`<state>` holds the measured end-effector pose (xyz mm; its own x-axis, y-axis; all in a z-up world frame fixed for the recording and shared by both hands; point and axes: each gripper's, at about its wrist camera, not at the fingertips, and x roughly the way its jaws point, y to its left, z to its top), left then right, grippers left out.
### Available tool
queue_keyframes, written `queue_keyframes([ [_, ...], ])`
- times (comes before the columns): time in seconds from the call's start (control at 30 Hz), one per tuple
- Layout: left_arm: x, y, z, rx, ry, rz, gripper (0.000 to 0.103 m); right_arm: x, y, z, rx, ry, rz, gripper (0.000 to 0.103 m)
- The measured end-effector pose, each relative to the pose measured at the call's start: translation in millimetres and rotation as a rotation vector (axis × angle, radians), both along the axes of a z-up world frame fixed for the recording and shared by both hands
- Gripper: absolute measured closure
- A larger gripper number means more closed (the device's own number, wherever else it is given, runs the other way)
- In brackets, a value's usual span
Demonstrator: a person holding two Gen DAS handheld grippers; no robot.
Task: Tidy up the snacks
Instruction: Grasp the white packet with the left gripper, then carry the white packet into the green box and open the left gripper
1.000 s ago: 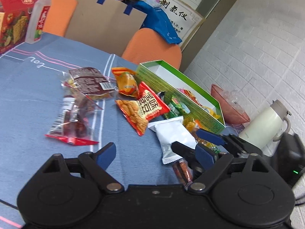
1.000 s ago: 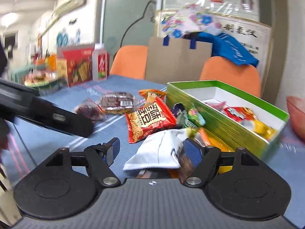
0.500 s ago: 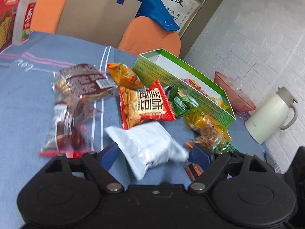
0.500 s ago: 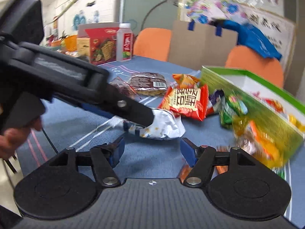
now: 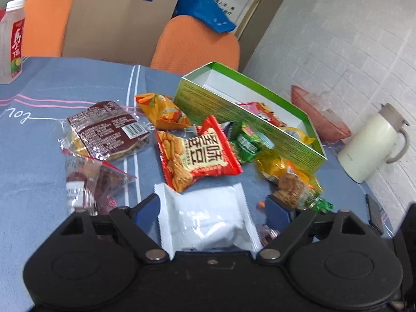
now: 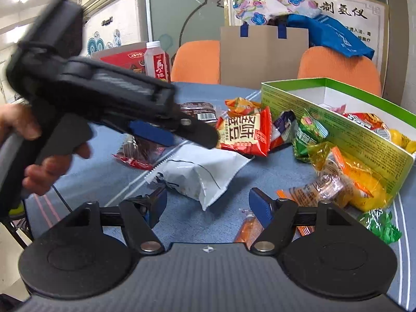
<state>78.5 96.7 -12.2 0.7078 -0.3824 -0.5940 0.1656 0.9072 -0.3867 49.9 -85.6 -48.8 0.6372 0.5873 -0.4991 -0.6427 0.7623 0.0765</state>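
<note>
Left gripper [image 5: 212, 208] spread wide around the white packet [image 5: 208, 218] on the counter [image 5: 39, 135]; right gripper [image 6: 205, 202] wide, empty, near the green box [image 6: 338, 119].

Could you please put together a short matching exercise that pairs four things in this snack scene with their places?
Things:
1. white packet
2. red peanut packet
3. cream jug
4. drink bottle

Places:
A. on the far left edge of the table, upright
B. between the open fingers of the left claw
C. beside the wall, right of the green box
D. flat on the blue cloth, just in front of the green box

Pairs: 1-B, 2-D, 3-C, 4-A
</note>
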Motion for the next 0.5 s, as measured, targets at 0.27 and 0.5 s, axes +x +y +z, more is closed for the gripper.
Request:
queue_keyframes([
  [0.27,13.1,11.3,-23.2,-0.113,0.09,0.033,0.0,8.4,3.1,0.1,0.017,0.015,0.011,0.0],
  [0.5,10.1,7.6,-27.4,-0.129,0.086,0.014,0.01,26.6,6.7,-6.4,0.034,0.075,0.011,0.025],
])
